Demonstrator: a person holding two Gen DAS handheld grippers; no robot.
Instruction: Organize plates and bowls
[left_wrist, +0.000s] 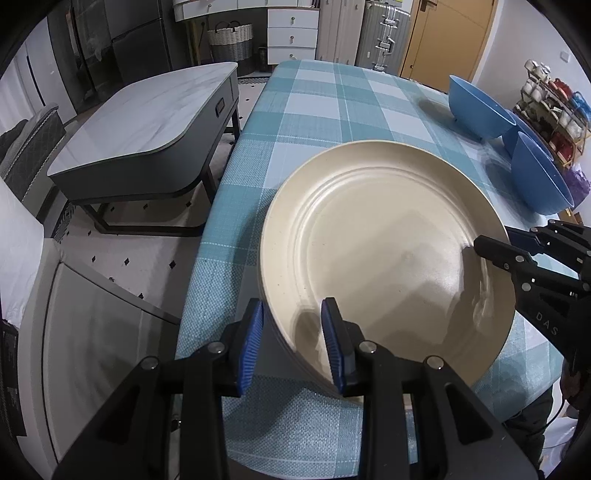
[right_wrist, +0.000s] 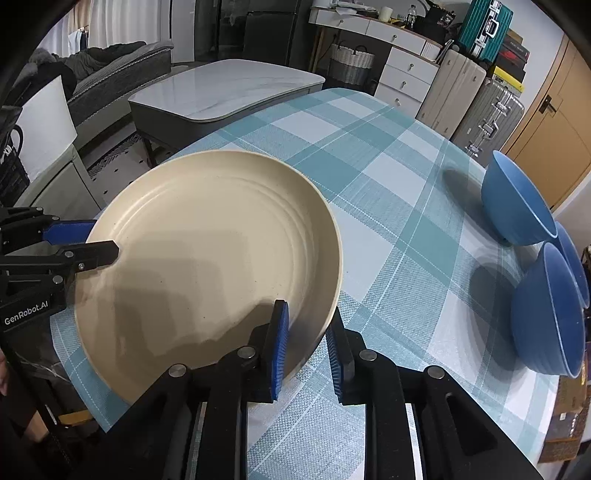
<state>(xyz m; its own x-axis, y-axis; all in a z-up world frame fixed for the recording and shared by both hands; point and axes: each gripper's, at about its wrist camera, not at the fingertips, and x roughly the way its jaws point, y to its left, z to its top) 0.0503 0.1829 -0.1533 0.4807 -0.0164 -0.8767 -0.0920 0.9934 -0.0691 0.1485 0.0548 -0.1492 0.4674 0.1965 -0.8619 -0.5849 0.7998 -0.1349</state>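
Note:
A stack of cream plates (left_wrist: 384, 254) lies on the checked tablecloth (left_wrist: 314, 110), also seen in the right wrist view (right_wrist: 210, 258). My left gripper (left_wrist: 293, 339) straddles the near left rim, jaws apart, blue pads (left_wrist: 255, 343) either side of the rim, not closed on it. My right gripper (right_wrist: 306, 343) straddles the opposite rim in the same way, pads (right_wrist: 279, 347) apart. Each gripper shows in the other's view: the right (left_wrist: 491, 251), the left (right_wrist: 99, 243). Three blue bowls (right_wrist: 517, 206) stand at the table's right side, also in the left wrist view (left_wrist: 480, 110).
A grey marble-top coffee table (left_wrist: 144, 125) stands left of the dining table. Drawers, a woven basket (left_wrist: 231, 40) and suitcases (right_wrist: 487, 110) line the far wall. A rack of cups (left_wrist: 550, 110) stands beyond the bowls. The table edge (left_wrist: 207, 240) is close on the left.

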